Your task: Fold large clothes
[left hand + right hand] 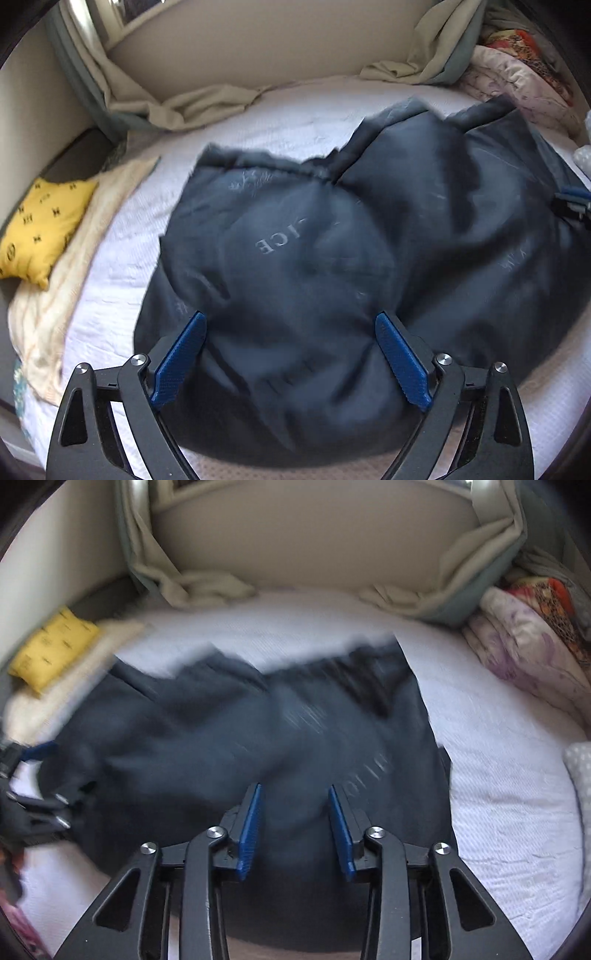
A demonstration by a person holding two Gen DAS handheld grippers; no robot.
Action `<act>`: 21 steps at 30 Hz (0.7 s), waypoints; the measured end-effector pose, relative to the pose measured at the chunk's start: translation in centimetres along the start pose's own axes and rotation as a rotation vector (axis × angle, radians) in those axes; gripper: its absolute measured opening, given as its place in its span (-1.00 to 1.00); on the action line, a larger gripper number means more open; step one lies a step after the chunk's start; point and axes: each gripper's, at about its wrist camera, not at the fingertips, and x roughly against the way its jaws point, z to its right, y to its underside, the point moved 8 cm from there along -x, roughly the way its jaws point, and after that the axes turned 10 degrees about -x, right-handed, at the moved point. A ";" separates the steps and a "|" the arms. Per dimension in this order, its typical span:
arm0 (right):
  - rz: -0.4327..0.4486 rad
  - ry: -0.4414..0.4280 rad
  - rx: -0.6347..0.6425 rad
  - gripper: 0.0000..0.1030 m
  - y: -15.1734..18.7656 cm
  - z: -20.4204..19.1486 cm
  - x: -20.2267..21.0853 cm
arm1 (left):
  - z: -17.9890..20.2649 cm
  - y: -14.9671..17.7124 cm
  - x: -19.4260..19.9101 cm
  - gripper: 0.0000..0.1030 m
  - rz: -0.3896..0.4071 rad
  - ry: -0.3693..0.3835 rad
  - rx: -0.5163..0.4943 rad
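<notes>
A large dark navy garment (295, 240) with pale lettering lies crumpled on the white bed (122, 240). My left gripper (290, 317) hovers over its near edge, blue pads (181, 362) spread wide and open, with the cloth below them. In the right wrist view the same garment (221, 738) is blurred. My right gripper (294, 788) is over its near right part, jaws narrower but still apart, and the fabric bulges up in the gap without being pinched. The right gripper (570, 203) also shows at the right edge of the left wrist view. The left gripper (33, 775) shows at the far left of the right wrist view.
A yellow patterned pillow (40, 229) and a cream towel (55, 306) lie at the bed's left side. Beige curtains (192, 103) hang onto the far edge. A pile of floral bedding (528, 646) sits at the right. Bare mattress cover (498, 757) shows right of the garment.
</notes>
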 end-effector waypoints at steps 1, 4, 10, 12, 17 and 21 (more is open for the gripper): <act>-0.021 0.027 0.007 -0.46 0.6 0.5 -1.0 | -0.2 0.1 -0.5 0.89 -0.004 0.012 0.004; -0.084 -0.008 -0.049 -0.48 2.0 1.9 -2.7 | -1.3 0.6 -1.9 0.97 -0.003 0.042 0.044; -0.093 -0.014 -0.032 -0.62 3.9 3.0 -4.2 | -2.4 1.9 -4.6 1.00 -0.017 0.126 0.155; -0.080 -0.013 -0.027 -0.62 4.1 3.0 -4.3 | -2.5 1.8 -4.5 1.00 -0.019 0.128 0.162; -0.121 -0.072 -0.110 -0.62 3.3 3.7 -4.4 | -3.4 0.6 -2.6 0.92 -0.022 0.131 0.184; -0.058 -0.113 -0.159 -0.62 0.9 4.0 -1.4 | -4.5 -2.1 -0.4 0.84 0.058 0.136 0.182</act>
